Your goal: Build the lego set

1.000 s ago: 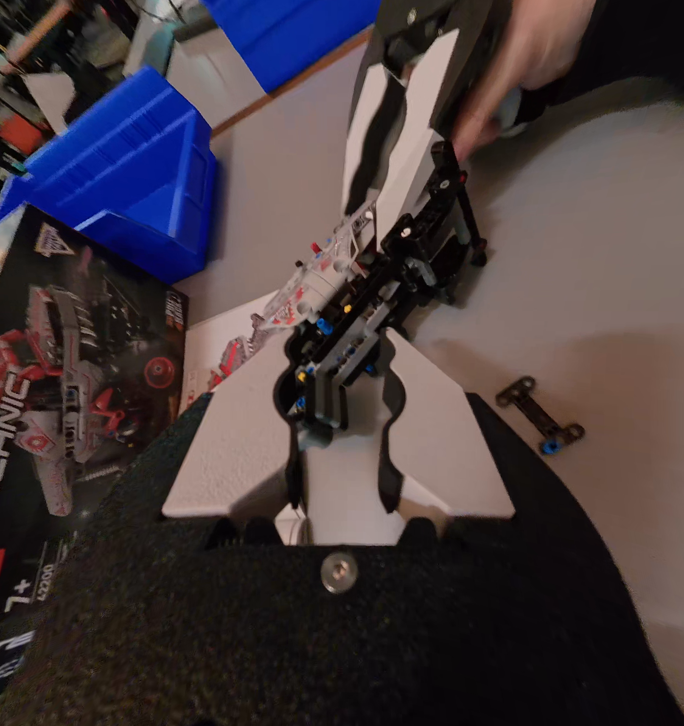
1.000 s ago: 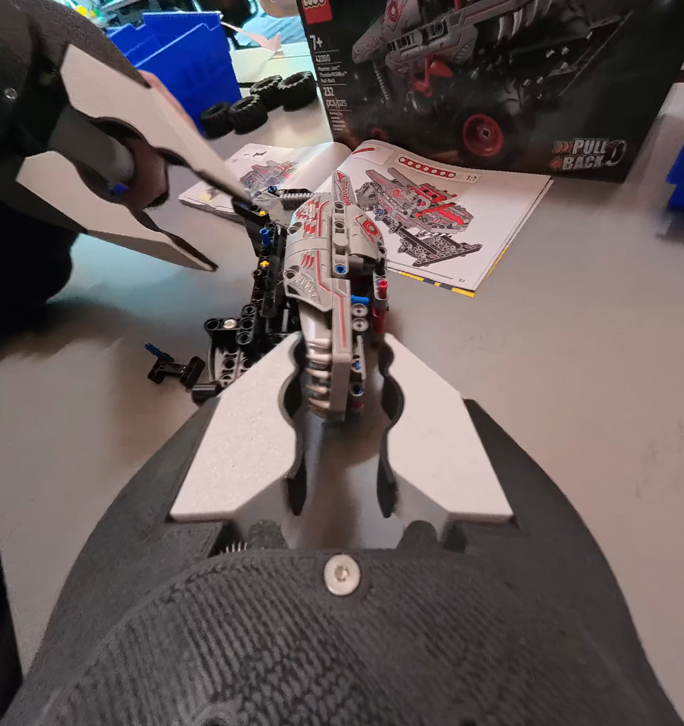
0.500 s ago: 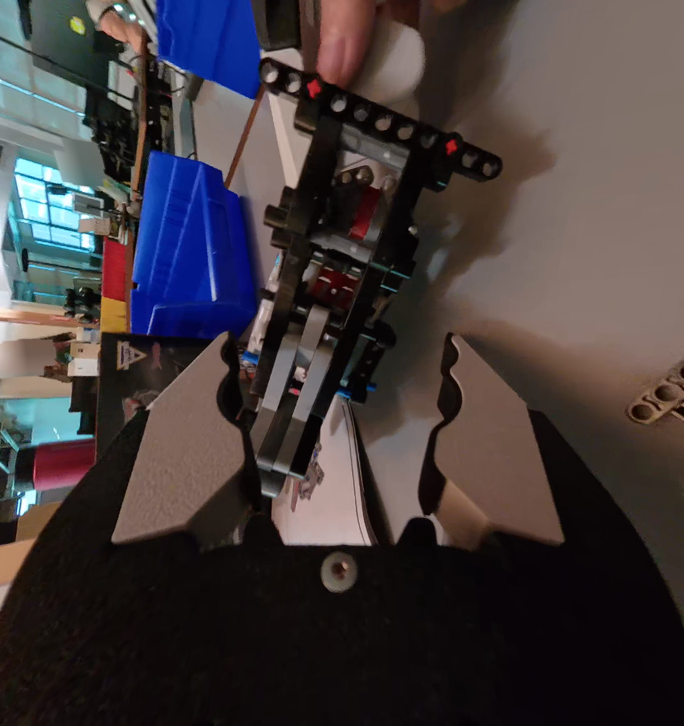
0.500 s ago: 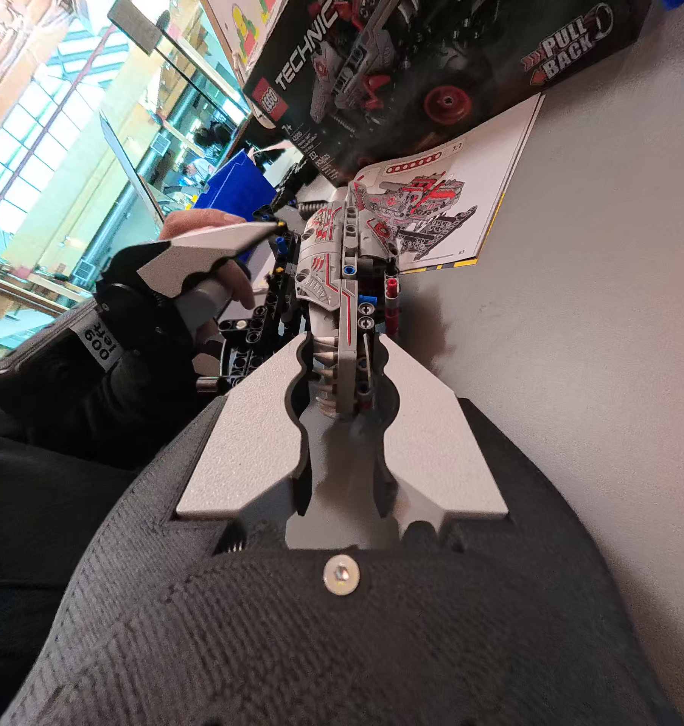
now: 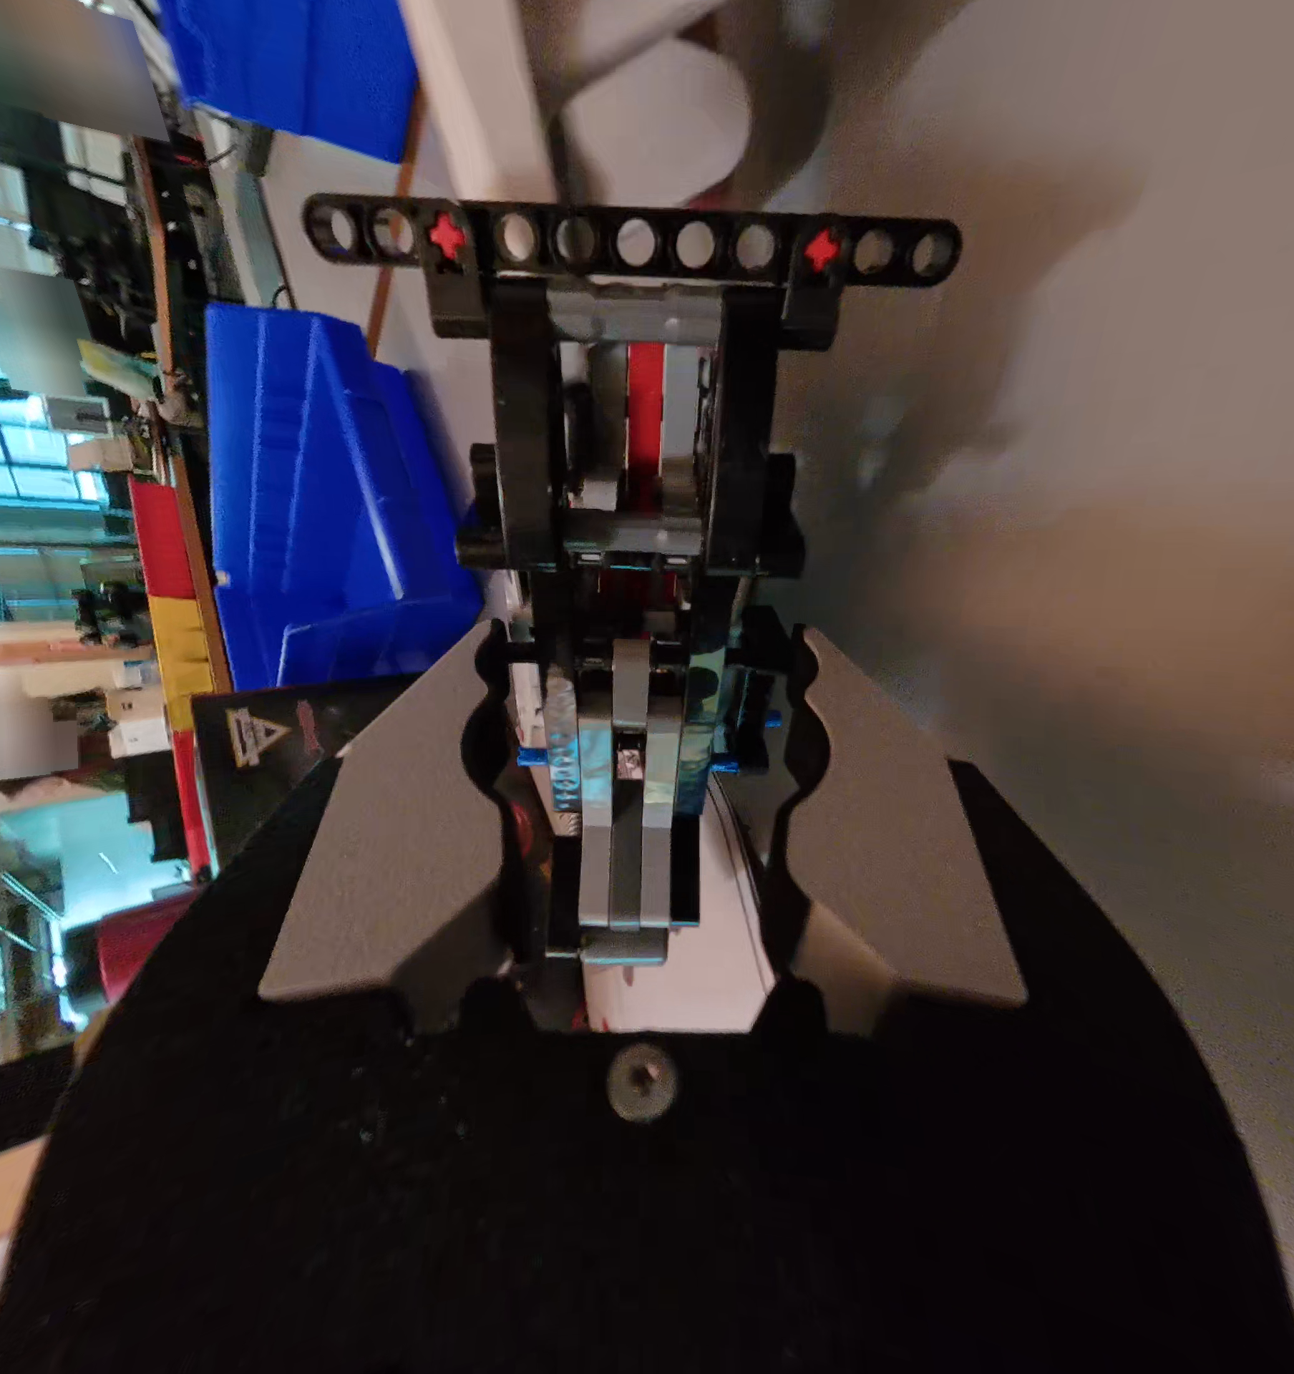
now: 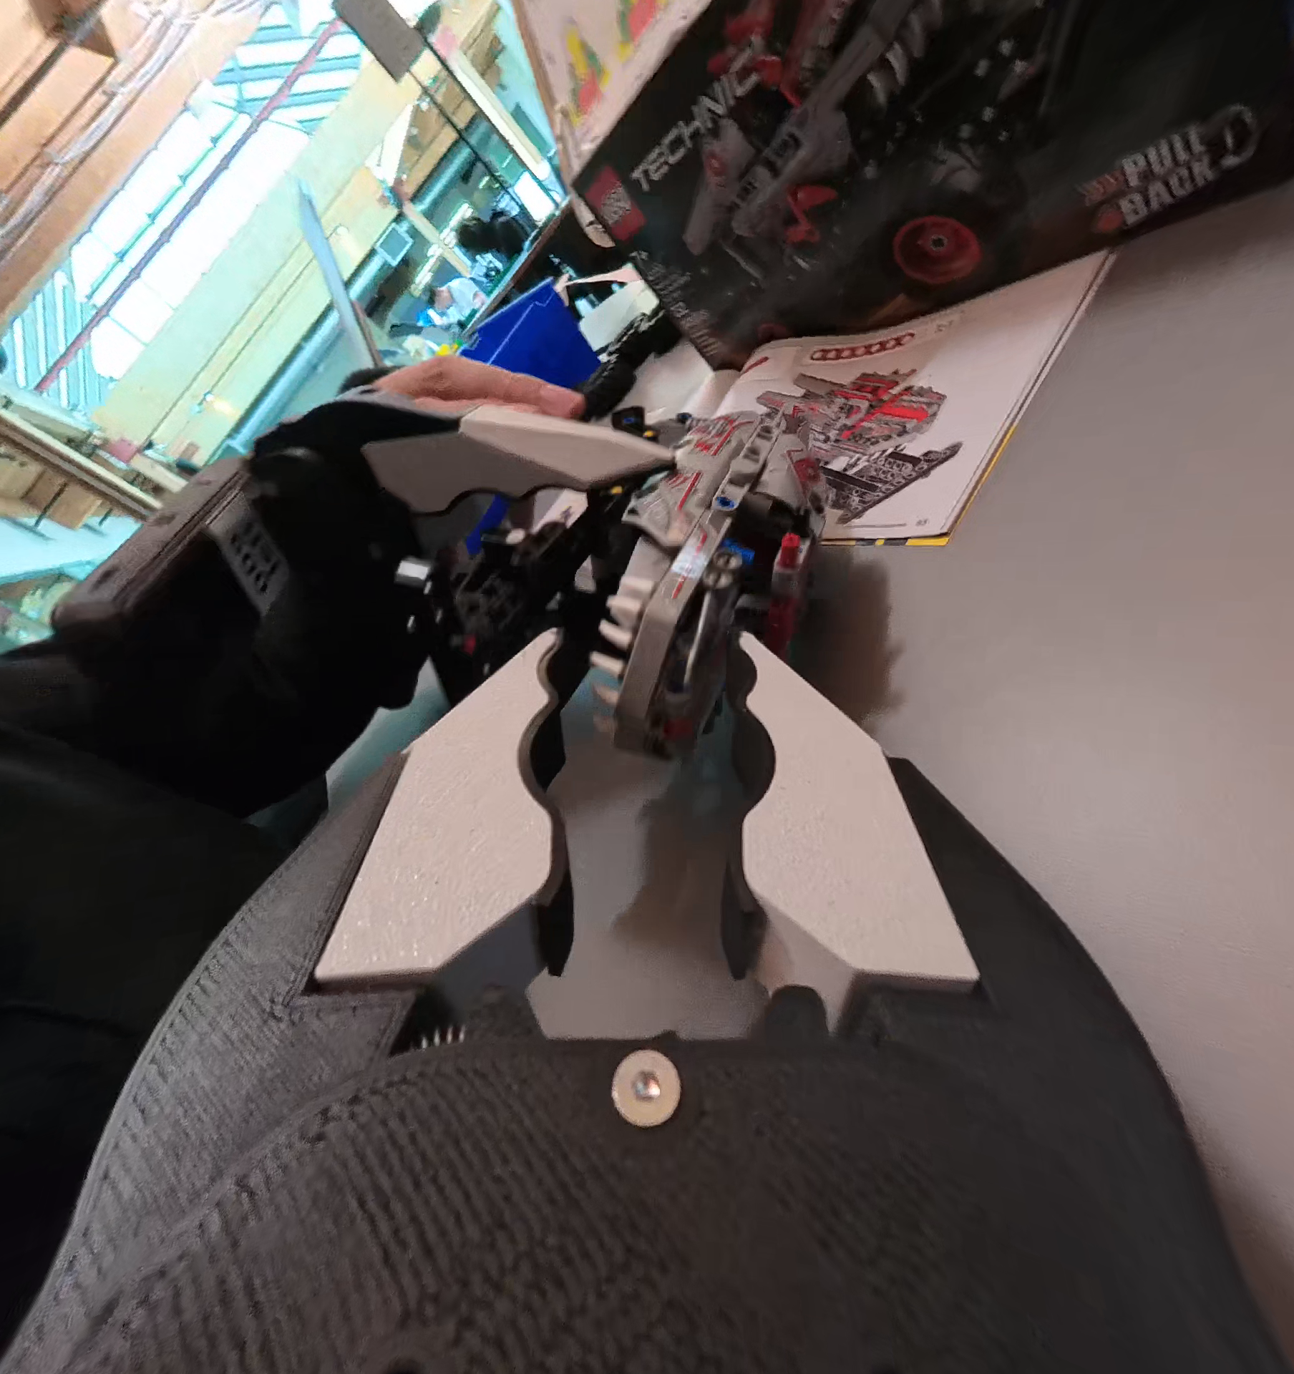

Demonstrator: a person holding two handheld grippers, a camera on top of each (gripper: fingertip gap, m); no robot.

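Note:
The part-built lego model (image 5: 629, 520) is a black chassis with a long black holed beam (image 5: 629, 242) across its far end. It is off the table, and its near end lies between the fingers of my left gripper (image 5: 648, 636), which is shut on it. In the right wrist view the model's grey, red-striped toothed front (image 6: 703, 520) sits tilted between the fingers of my right gripper (image 6: 650, 647). Those jaws stand apart, with a gap on the left side. The left gripper (image 6: 592, 457) shows side-on over the chassis.
Blue bins (image 5: 317, 483) stand on the left. The dark set box (image 6: 926, 149) and the open instruction booklet (image 6: 889, 431) lie beyond the model on the grey table (image 6: 1112, 669). Black tyres (image 6: 614, 372) lie behind. A blurred hand (image 5: 651, 119) is past the beam.
My left gripper went from wide open to closed on the chassis, now centred between its fingers. My right gripper's jaws have widened, and the model's front has tilted between them.

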